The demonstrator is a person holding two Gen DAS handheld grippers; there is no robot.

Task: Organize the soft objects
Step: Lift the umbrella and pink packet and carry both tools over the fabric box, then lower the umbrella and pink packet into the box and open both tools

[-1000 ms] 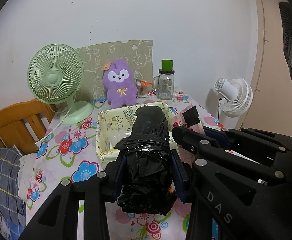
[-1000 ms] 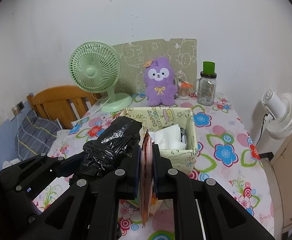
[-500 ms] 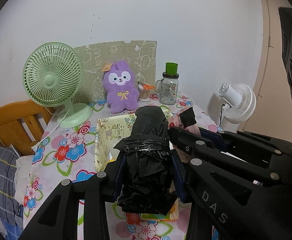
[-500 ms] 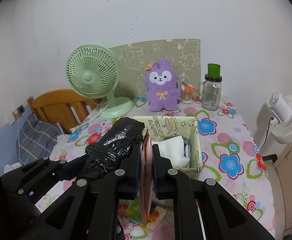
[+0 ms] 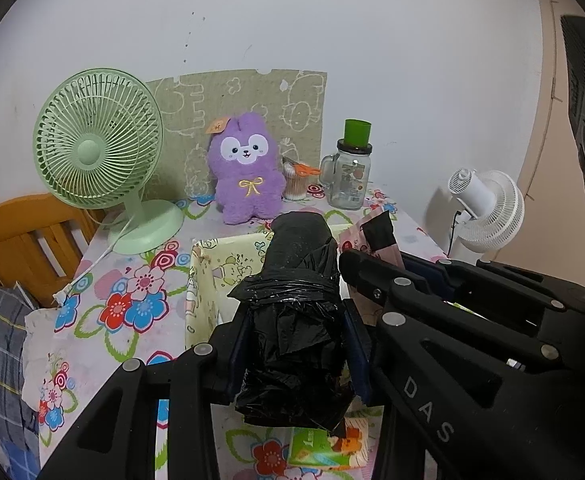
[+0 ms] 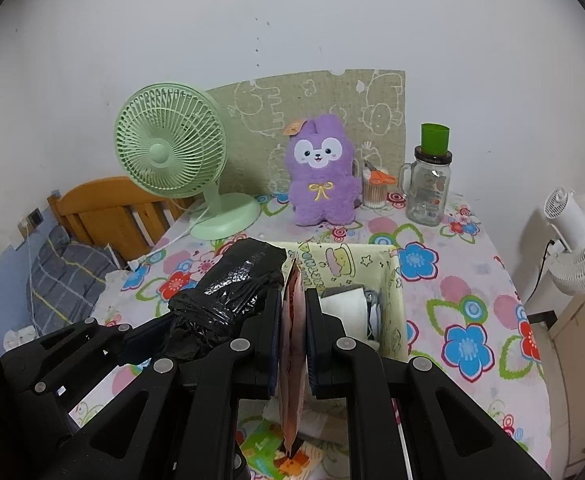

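The left gripper squeezes a black bag roll between its pads. The right gripper is pinched tight on a flat pink pack that stands on edge. Both are held above the near end of a yellow box on the flowery table. White cloth lies inside the box. A purple bunny sits at the back between a green fan and a jar.

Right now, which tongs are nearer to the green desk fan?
Left. The left tongs, shut on the black plastic roll, sit on the green desk fan's side; the right tongs, clamping a pink packet, are beyond them.
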